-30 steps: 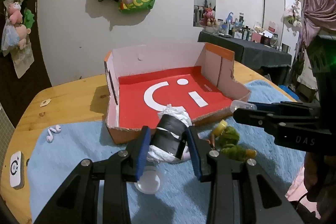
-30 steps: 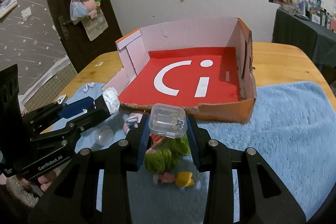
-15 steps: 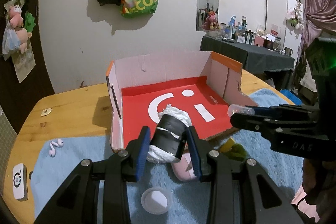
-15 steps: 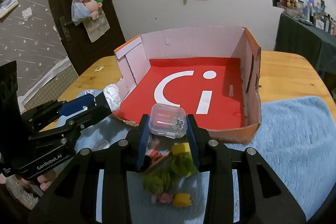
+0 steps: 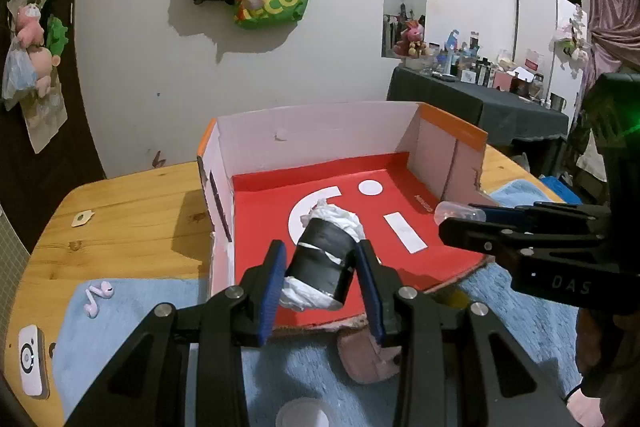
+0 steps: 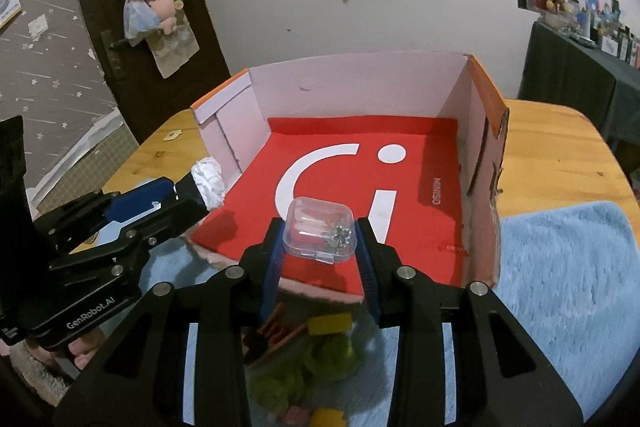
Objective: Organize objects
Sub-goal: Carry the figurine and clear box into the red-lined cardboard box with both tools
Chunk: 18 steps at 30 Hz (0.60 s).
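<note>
My left gripper point(image 5: 320, 267) is shut on a black roll stuffed with white plastic point(image 5: 325, 259) and holds it over the front edge of the open cardboard box point(image 5: 320, 135) with a red floor. My right gripper point(image 6: 320, 247) is shut on a small clear plastic case point(image 6: 319, 229) with small bits inside, also held over the box's front edge. The right gripper shows at the right of the left wrist view point(image 5: 460, 213); the left gripper shows at the left of the right wrist view point(image 6: 200, 183).
The box point(image 6: 360, 87) stands on a wooden table point(image 5: 120, 219) with a blue fuzzy mat point(image 6: 560, 287). On the mat lie pink earbuds point(image 5: 98, 297), a white case point(image 5: 30, 359), a clear round lid point(image 5: 302, 413), a pink item point(image 5: 366, 355) and a green plush toy point(image 6: 308, 367).
Both grippers have risen and moved forward with their loads, from above the mat to over the box's front edge. The toys on the mat now lie below and behind the fingers.
</note>
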Available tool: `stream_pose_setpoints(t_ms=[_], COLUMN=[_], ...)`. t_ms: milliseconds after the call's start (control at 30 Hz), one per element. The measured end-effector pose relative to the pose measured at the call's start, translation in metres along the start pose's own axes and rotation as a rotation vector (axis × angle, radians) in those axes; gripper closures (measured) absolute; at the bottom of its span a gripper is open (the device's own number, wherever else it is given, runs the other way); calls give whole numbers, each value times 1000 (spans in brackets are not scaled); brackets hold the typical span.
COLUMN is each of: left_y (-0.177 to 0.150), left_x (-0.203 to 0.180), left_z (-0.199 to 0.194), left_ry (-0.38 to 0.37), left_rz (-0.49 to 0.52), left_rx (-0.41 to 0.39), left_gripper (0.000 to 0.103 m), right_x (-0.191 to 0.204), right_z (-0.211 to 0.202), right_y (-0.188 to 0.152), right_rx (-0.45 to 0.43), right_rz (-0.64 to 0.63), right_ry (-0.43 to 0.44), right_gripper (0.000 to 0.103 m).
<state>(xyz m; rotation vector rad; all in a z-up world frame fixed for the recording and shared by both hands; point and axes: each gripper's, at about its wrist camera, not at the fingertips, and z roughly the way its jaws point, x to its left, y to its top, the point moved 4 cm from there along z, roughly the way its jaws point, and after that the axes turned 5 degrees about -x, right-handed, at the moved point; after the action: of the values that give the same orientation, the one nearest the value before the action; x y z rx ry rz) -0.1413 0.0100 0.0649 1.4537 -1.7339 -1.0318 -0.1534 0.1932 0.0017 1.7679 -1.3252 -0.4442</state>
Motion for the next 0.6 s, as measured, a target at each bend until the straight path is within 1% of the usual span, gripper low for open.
stream_pose_setpoints(t_ms=[367,600], left_y=[4,2], left_x=[7,8], left_z=[21,41], left_ry=[17,23], left_rz=[-12,-15], left_rx=[23,70], left_gripper=[65,65], right_x=[-7,-15], right_z=[25,44], right_y=[7,6], right_rx=[32,81], right_rz=[-15,-25], right_ry=[-37,-68], right_gripper=[70,70])
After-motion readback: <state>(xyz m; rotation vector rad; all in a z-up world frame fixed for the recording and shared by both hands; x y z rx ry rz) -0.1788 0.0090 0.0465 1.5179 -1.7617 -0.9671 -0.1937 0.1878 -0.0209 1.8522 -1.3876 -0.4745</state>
